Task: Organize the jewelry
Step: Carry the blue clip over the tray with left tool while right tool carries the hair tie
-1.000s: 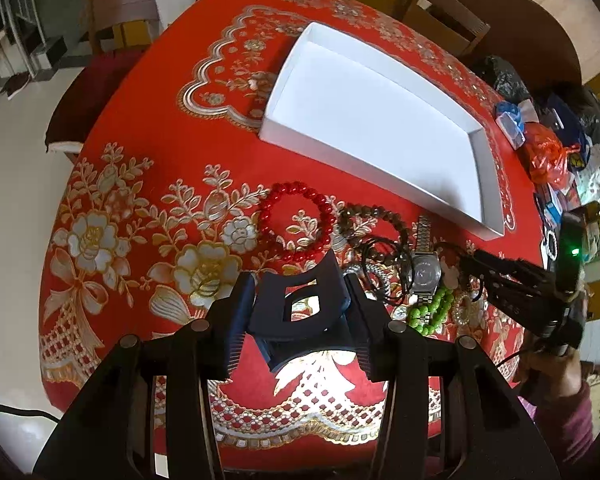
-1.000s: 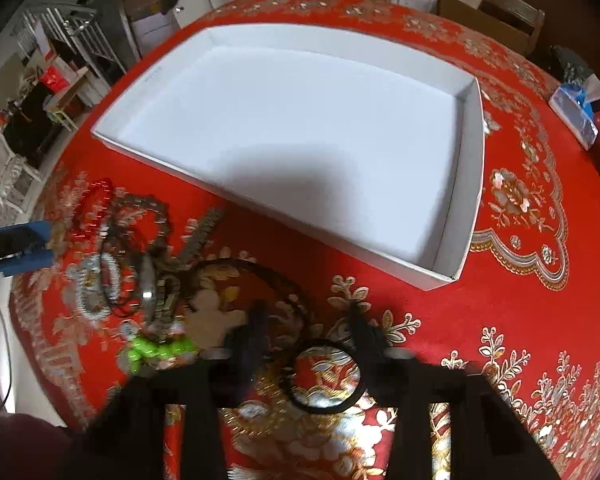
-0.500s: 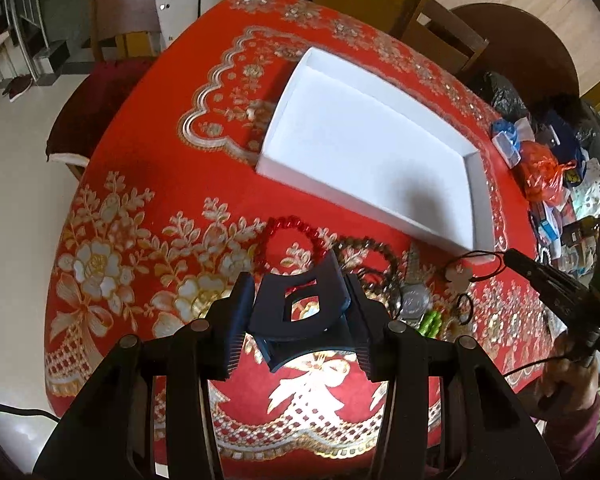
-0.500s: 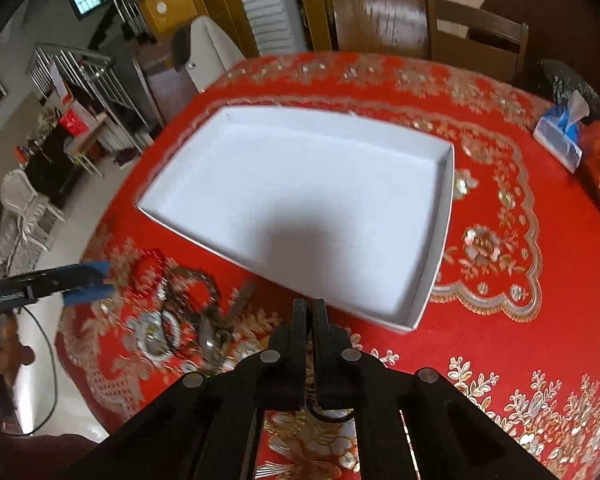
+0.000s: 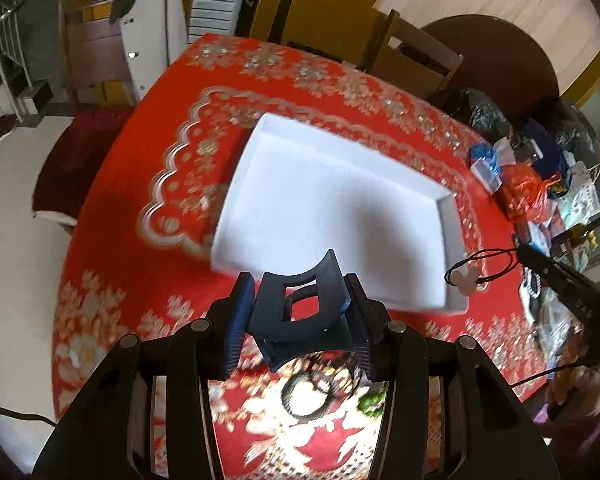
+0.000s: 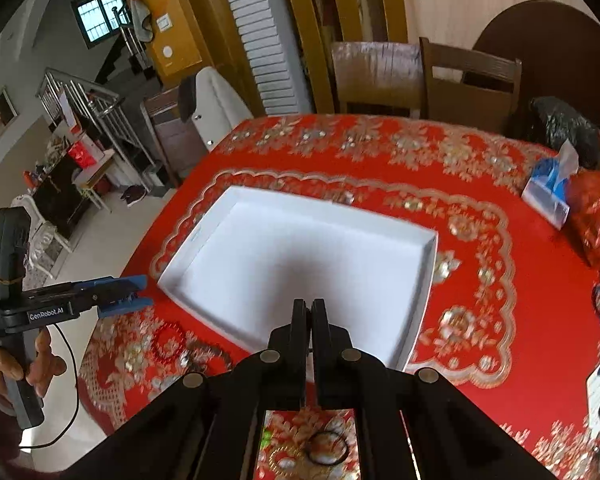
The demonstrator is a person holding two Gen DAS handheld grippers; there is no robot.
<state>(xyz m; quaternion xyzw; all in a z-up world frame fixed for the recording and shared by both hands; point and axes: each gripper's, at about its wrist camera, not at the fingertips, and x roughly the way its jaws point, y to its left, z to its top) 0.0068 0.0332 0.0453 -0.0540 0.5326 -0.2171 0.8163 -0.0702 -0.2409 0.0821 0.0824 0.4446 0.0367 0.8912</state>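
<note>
My left gripper (image 5: 298, 312) is shut on a dark blue hair claw clip (image 5: 300, 320), held above the near edge of the white tray (image 5: 340, 208). In the right wrist view its blue fingers (image 6: 124, 292) hover at the left corner of the tray (image 6: 300, 260). My right gripper (image 6: 309, 312) is shut, over the tray's near side. From its tip (image 5: 520, 252) hangs a black cord necklace (image 5: 484, 258) with a pale mouse-head pendant (image 5: 466, 280). A red bead bracelet (image 6: 170, 344), a black ring (image 6: 326, 452) and green beads (image 5: 370, 400) lie on the red cloth.
A tissue pack (image 6: 548, 188) and a red bag (image 6: 596, 216) sit at the right of the table amid other clutter (image 5: 540, 184). Wooden chairs (image 6: 468, 76) stand behind the far edge. A person's hand (image 6: 4, 368) holds the left gripper's handle.
The right gripper shut on the black cord and lifted it off the pile towards the tray. The left gripper rose and moved over the tray's near edge with the clip.
</note>
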